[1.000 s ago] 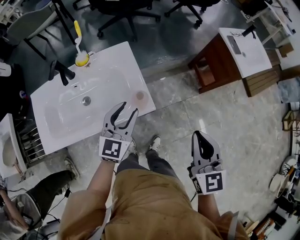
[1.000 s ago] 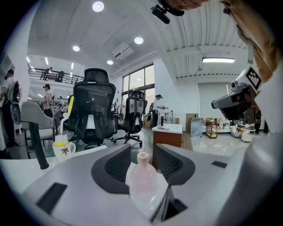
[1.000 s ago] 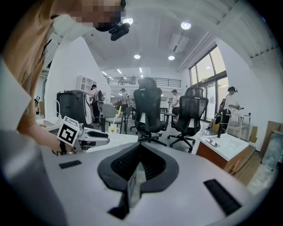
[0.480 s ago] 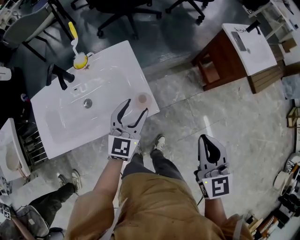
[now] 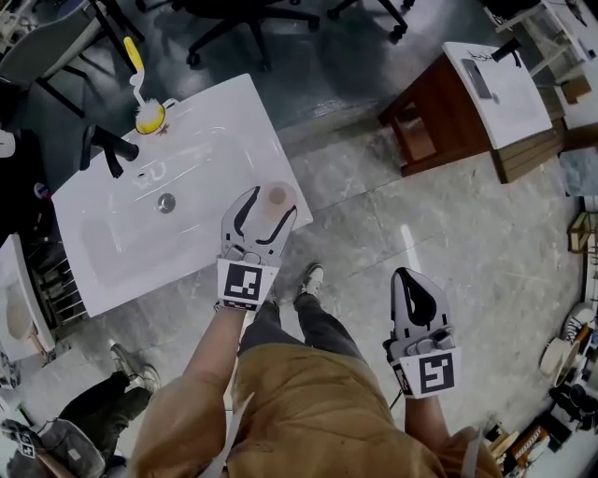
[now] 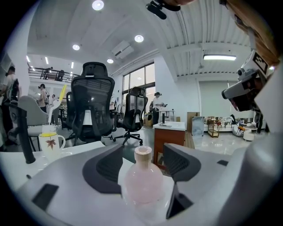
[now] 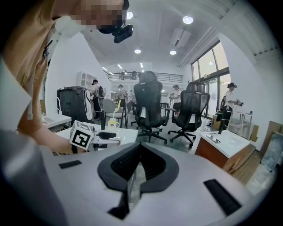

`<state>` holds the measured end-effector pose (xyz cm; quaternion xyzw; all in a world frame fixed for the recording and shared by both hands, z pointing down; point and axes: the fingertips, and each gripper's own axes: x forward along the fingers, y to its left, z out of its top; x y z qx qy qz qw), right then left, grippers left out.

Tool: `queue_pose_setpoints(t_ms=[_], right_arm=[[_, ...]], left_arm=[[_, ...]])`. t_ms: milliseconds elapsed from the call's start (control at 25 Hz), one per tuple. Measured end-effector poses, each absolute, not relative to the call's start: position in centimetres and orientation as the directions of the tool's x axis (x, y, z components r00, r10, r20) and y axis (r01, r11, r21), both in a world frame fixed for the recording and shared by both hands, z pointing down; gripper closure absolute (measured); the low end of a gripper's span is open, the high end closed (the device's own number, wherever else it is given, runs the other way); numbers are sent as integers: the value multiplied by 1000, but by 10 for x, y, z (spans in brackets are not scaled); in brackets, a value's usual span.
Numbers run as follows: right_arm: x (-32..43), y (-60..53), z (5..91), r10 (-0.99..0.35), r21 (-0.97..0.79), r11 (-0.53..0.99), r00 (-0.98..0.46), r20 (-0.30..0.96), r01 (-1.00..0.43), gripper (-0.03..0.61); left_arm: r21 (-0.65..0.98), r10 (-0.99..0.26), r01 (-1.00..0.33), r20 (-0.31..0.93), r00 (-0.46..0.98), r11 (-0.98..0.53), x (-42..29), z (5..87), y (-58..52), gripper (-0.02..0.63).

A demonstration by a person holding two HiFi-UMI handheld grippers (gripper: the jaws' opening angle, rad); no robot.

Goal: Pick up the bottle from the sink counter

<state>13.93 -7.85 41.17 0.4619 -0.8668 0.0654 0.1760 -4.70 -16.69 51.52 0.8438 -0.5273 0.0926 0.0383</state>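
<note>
A small pink bottle (image 5: 277,196) with a pale cap stands upright on the right corner of the white sink counter (image 5: 215,140). My left gripper (image 5: 270,203) reaches over that corner with its jaws opening, one on each side of the bottle. In the left gripper view the bottle (image 6: 142,176) sits between the two dark pads (image 6: 108,170), with a gap to each. My right gripper (image 5: 412,283) hangs low over the floor at the right, shut and empty; in its own view the right gripper (image 7: 137,164) shows its pads pressed together.
A mug with a yellow brush (image 5: 147,116), a black faucet (image 5: 105,147) and the drain (image 5: 166,202) are on the sink. A wooden cabinet with a white top (image 5: 472,98) stands at the right. Office chairs (image 5: 234,28) stand beyond the sink; another person's leg (image 5: 93,383) is at the lower left.
My left gripper has moved forward over the counter's corner and its jaws have spread; the bottle now stands between them. The right gripper has stayed shut at my side.
</note>
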Motion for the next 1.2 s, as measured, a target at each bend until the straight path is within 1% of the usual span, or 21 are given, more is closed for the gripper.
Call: queue_pose_setpoints(t_ms=[240, 920, 1000, 1200], right_arm=[[143, -81, 418, -777, 45, 557, -501, 380, -829, 575], [148, -86, 430, -772, 39, 549, -489, 407, -835, 575], [148, -86, 432, -769, 37, 552, -492, 409, -833, 575], [149, -86, 437, -762, 31, 552, -489, 424, -833, 575]], left_arm=[[-35, -881, -895, 198, 429, -444, -42, 524, -176, 330], [-43, -892, -907, 206, 403, -420, -38, 543, -192, 333], [-45, -892, -906, 203, 404, -421, -38, 542, -192, 342], [-55, -890, -902, 197, 411, -428, -35, 543, -192, 405]])
